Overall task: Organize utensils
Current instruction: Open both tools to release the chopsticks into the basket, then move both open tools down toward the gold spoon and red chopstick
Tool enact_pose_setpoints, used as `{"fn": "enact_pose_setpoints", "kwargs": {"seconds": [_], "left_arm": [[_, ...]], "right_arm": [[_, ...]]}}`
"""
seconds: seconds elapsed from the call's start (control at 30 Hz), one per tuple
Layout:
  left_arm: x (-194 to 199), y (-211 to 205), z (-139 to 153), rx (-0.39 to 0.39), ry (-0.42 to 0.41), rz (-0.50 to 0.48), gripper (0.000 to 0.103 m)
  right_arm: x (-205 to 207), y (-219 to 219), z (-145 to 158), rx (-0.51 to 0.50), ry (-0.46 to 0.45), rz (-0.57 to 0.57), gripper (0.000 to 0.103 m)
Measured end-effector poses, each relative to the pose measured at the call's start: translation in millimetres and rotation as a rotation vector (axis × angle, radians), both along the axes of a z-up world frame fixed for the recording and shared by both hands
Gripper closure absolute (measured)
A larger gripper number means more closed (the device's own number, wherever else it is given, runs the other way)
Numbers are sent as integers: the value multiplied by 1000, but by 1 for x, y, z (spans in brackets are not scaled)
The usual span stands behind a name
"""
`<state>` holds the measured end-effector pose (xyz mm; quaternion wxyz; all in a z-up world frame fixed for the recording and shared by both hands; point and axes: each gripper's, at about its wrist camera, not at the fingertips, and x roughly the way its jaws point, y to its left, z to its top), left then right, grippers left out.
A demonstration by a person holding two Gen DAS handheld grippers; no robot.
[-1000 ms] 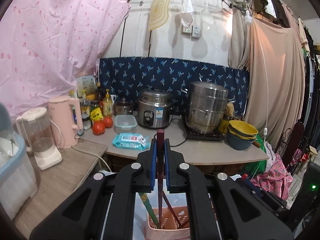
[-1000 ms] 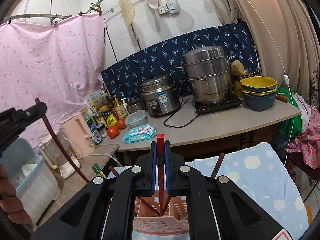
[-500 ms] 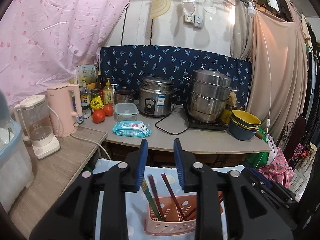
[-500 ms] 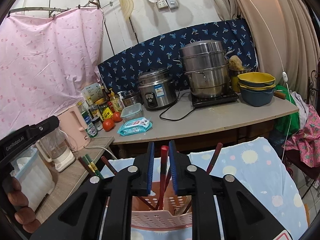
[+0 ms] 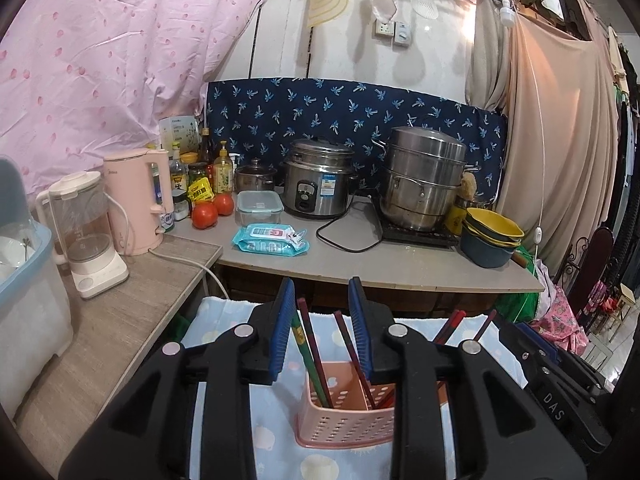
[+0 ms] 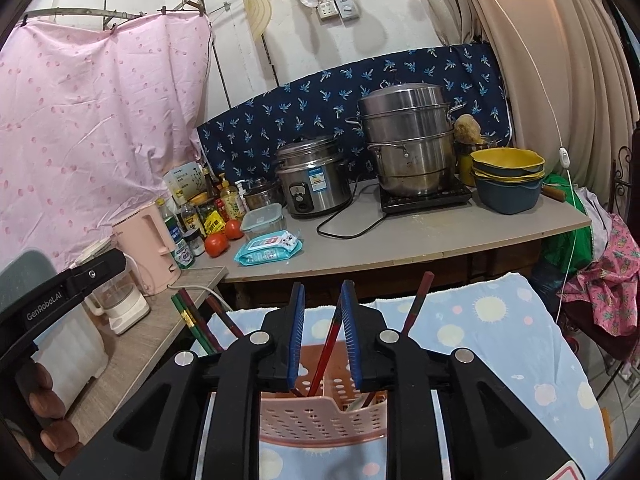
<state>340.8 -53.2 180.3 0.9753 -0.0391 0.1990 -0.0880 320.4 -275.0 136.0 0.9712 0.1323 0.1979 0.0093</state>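
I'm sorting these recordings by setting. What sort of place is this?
Most likely a makeshift home kitchen: a steel rice cooker and a stacked steel steamer pot stand on a grey worktop with sauce bottles, and cloth sheets hang as walls.

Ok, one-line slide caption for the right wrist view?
Right gripper, jaws just opened, around a red chopstick standing in the pink basket.
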Motion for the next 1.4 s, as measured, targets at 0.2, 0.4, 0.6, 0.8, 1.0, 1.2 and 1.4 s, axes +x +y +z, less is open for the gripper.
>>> {"fn": "enact_pose_setpoints", "kwargs": {"seconds": [0.2, 0.4, 0.6, 0.8, 1.0, 1.2, 1.4], "left_arm": [[-13, 3, -11, 7, 27, 0, 76], [-33, 9, -33, 27, 74, 0, 76], [-59, 16, -72, 52, 154, -3, 76], [-90, 24, -115, 79, 234, 5, 76], [-122, 34, -159, 90, 321, 9, 76], [-153, 35, -196, 123, 384, 11, 76], [-177, 38, -218, 108, 441, 3, 76]], "right_arm": [[-15, -1, -8, 10, 22, 0, 83], [-41, 6, -24, -8, 59, 15, 83], [-73, 19, -49, -35, 112, 44, 83], [-115, 35, -81, -68, 174, 76, 83], [-159, 50, -121, -59, 264, 106, 83], [-200, 67, -157, -78, 338, 124, 83], [-225, 80, -182, -70, 397, 147, 83]]}}
